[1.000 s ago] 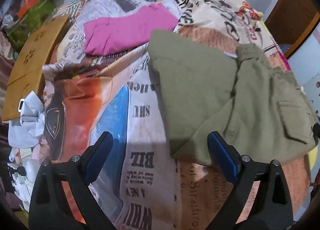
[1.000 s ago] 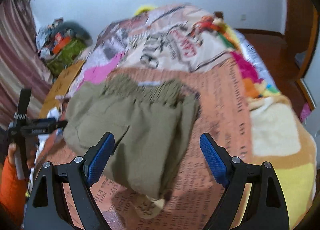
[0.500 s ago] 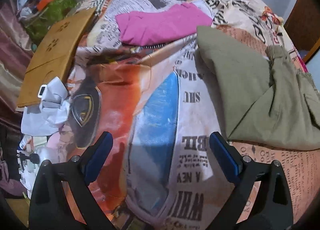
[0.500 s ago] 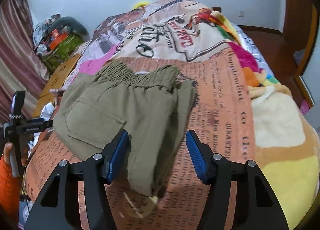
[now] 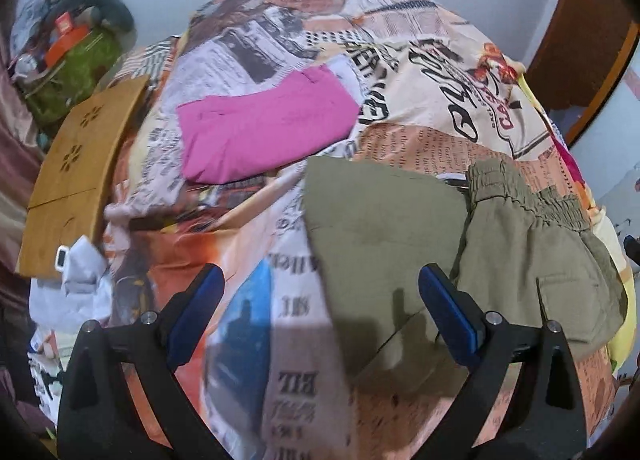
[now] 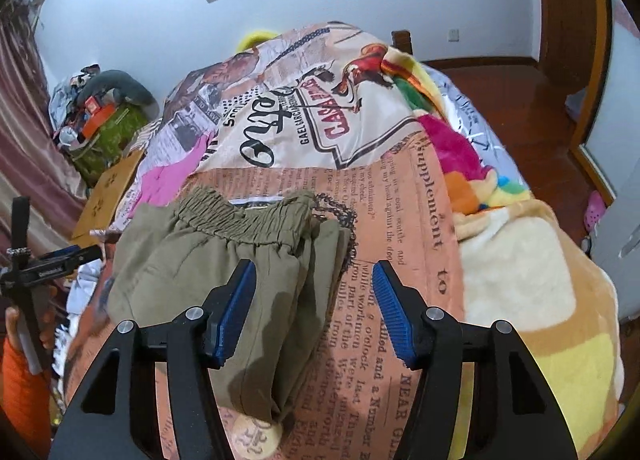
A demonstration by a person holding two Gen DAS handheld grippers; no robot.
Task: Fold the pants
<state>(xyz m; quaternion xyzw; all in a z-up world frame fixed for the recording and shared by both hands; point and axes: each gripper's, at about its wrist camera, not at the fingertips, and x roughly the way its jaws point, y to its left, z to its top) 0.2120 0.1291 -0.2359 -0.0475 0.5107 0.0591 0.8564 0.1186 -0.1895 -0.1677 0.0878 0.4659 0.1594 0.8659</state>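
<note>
The olive-green pants (image 5: 420, 244) lie folded on the printed bedspread, elastic waistband (image 6: 244, 220) at the far end. In the left wrist view they lie to the right, under my right finger. My left gripper (image 5: 320, 300) is open and empty, hovering over the pants' near left edge. My right gripper (image 6: 314, 300) is open and empty, above the pants' right side (image 6: 280, 300). The left gripper (image 6: 52, 264) also shows at the left edge of the right wrist view.
A folded pink garment (image 5: 264, 128) lies beyond the pants. A wooden board (image 5: 76, 172) and white clutter (image 5: 76, 292) sit at the bed's left edge. A green bag (image 6: 108, 132) stands by the wall. A colourful blanket (image 6: 520, 260) covers the bed's right side.
My left gripper swung left off the pants, then back right over their near edge. My right gripper's jaws narrowed and it moved closer above the pants.
</note>
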